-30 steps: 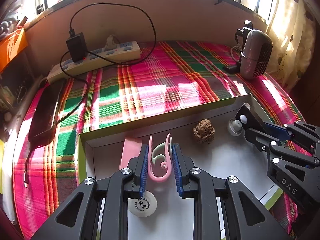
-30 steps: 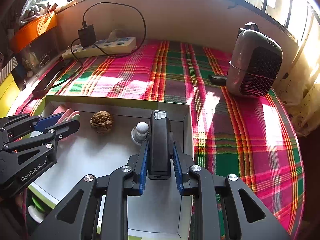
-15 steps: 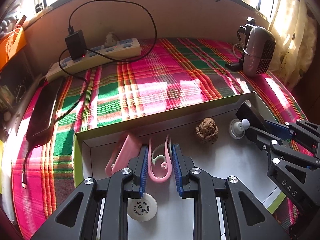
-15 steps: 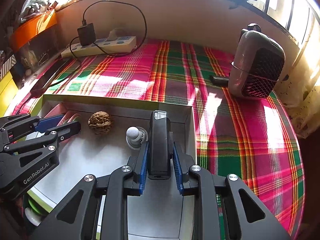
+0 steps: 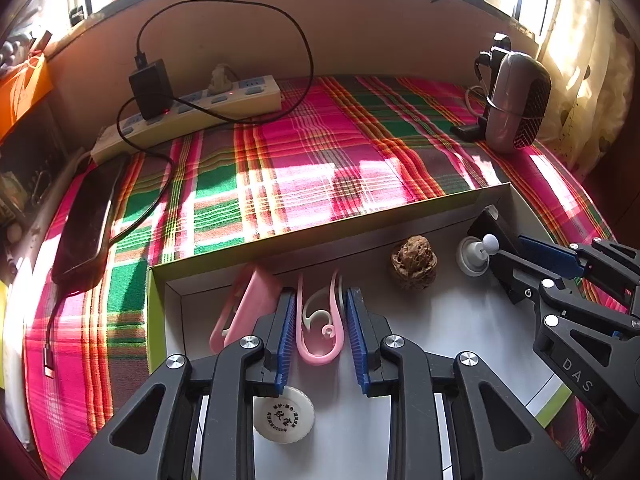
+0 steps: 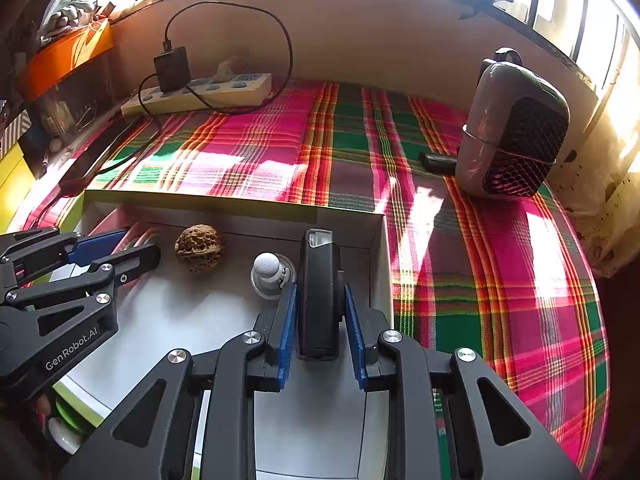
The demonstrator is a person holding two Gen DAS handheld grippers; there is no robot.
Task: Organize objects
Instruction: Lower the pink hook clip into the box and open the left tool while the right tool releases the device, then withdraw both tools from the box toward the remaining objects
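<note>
1. My left claw has just been opening; its pads now stand clear of the pink clip lying between them in the box.
2. My right claw grips a black, upright lighter-like block.
3. Ahead of the claws: a wrinkled walnut and a white knob.

My left tool has just been opening its jaws: the blue pads now stand off the pink clip, which lies loose between them on the floor of the box. A second ago they pressed it. The pink case beside it now shows more fully, leaning against the box's left wall.
</note>
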